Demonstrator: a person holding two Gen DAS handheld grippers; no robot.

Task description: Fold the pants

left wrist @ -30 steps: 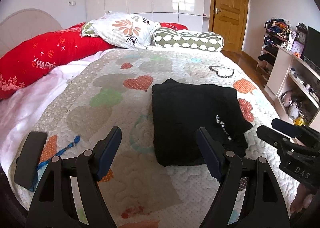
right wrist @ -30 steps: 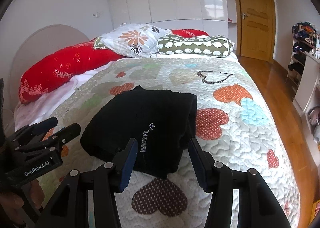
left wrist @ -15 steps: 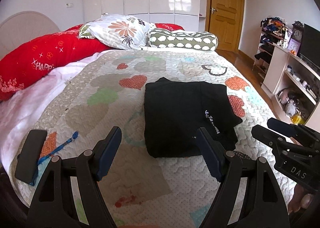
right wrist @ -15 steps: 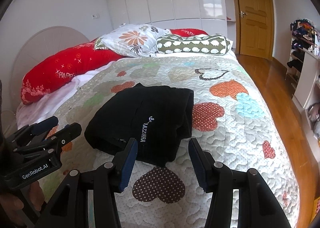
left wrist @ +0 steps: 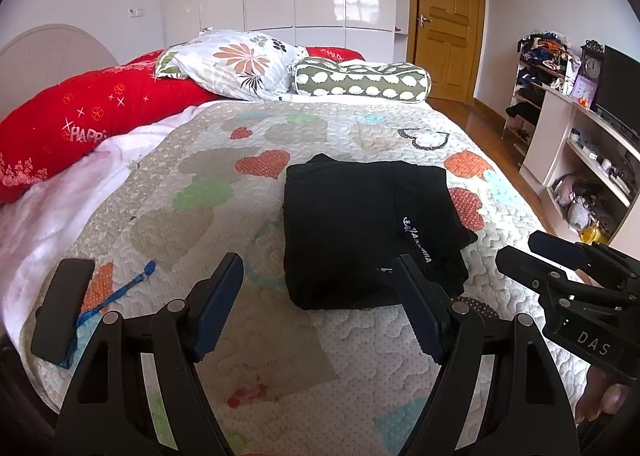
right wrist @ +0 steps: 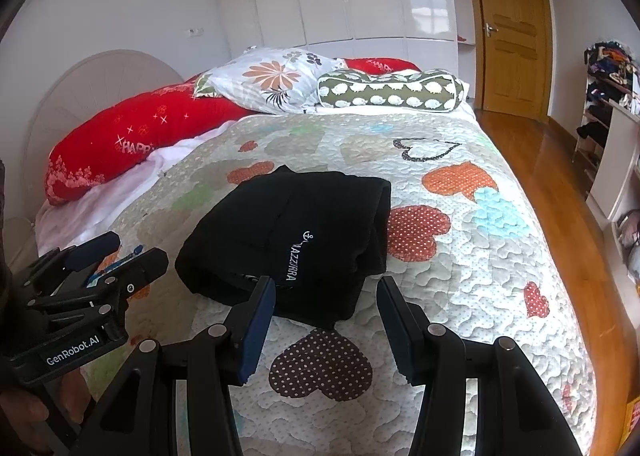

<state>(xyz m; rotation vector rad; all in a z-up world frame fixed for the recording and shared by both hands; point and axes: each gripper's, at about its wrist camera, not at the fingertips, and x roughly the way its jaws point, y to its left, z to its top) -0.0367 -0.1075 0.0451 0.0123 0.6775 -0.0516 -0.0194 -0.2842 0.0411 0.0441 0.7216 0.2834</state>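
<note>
Black pants (left wrist: 360,224) lie folded into a compact rectangle on the heart-patterned quilt (left wrist: 208,224), white lettering on the top layer. They also show in the right wrist view (right wrist: 296,232). My left gripper (left wrist: 320,308) is open and empty, held above the quilt just short of the pants' near edge. My right gripper (right wrist: 326,316) is open and empty, close to the pants' near corner. Each gripper shows at the edge of the other's view: the right (left wrist: 560,276) and the left (right wrist: 88,276).
A black flat object (left wrist: 60,312) and a blue strap (left wrist: 120,292) lie on the quilt's near left. A red bolster (left wrist: 92,124), floral pillow (left wrist: 236,64) and green bolster (left wrist: 360,82) line the head. Shelves (left wrist: 580,160) stand right of the bed.
Both grippers have drawn back and up from the folded pants, which now look smaller and farther. Both stay open. The pants have not moved.
</note>
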